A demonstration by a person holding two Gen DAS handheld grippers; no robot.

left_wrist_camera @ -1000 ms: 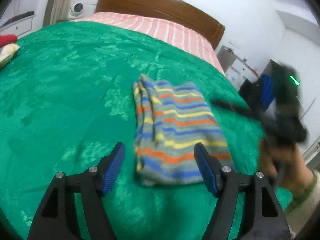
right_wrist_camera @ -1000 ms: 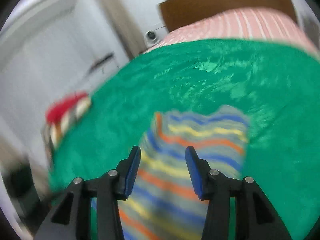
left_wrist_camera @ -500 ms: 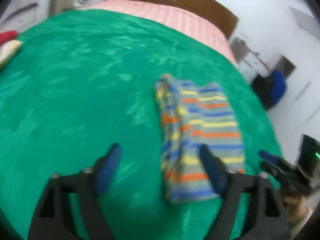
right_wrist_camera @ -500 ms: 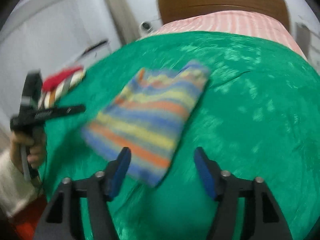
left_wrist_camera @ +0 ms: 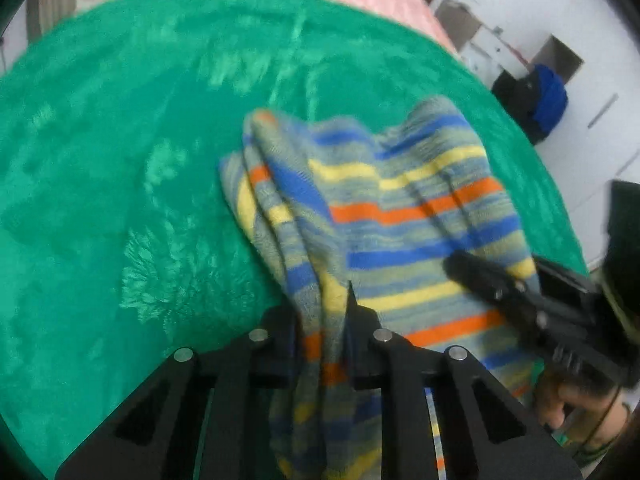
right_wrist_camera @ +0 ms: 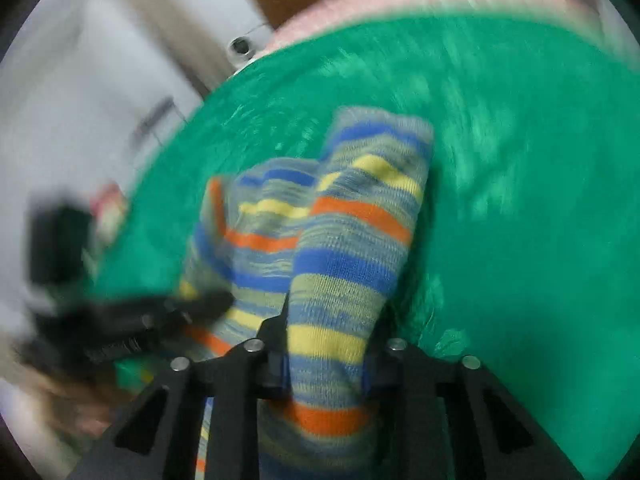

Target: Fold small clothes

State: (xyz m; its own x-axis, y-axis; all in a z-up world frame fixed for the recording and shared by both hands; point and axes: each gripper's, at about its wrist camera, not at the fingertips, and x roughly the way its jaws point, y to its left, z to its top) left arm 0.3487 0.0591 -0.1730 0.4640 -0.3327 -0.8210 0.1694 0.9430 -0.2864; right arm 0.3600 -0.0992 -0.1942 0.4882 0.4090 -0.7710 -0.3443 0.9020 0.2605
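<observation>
Jaws have just closed: your left gripper (left_wrist_camera: 322, 344) and right gripper (right_wrist_camera: 324, 356) each pinch a near corner of the garment (left_wrist_camera: 400, 216), lifting that edge off the blanket (left_wrist_camera: 120, 160), likely to fold it away from you.

left gripper (left_wrist_camera: 322, 344), right gripper (right_wrist_camera: 325, 354), both just clamped on cloth
</observation>
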